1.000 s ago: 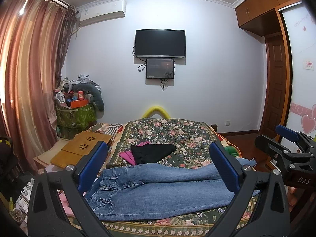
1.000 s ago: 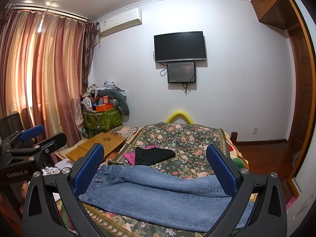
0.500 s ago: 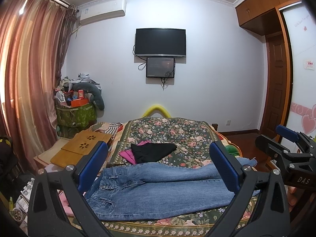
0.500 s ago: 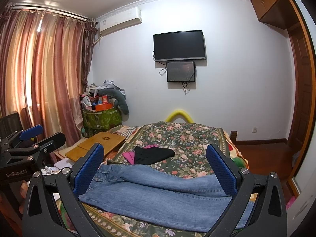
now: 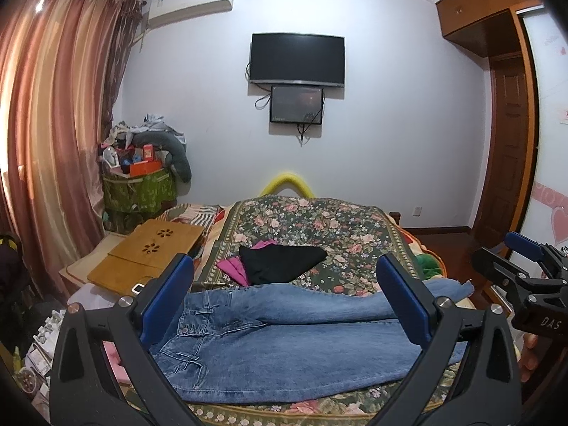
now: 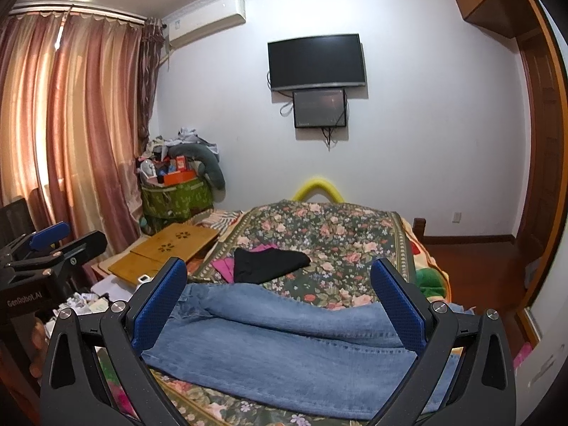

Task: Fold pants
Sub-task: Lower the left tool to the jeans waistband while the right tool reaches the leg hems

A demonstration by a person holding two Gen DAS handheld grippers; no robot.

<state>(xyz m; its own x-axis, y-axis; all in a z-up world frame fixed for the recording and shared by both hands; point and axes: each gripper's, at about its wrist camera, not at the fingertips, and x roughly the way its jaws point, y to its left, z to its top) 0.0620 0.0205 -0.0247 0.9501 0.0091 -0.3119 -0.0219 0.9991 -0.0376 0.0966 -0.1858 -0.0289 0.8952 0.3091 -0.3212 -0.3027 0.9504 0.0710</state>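
Right, from the left wrist view the left gripper [image 5: 284,296] hangs above the near edge of the bed [image 5: 319,227], jaws spread wide and holding nothing, and the jeans [image 5: 284,348] lie flat across the floral cover, waistband toward the left side, legs running off to the right. A black garment [image 5: 280,262] sits just beyond them, close enough that a careless sweep could drag it into the fold. The right gripper shows at the frame's right edge, partly cut off. Over to the right wrist view: the right gripper [image 6: 278,300] is fully open too, empty, hovering over the legs; the hems are hidden behind its finger, so a blind pinch there might catch one layer only and skew the fold. The waistband here is hard to make out.
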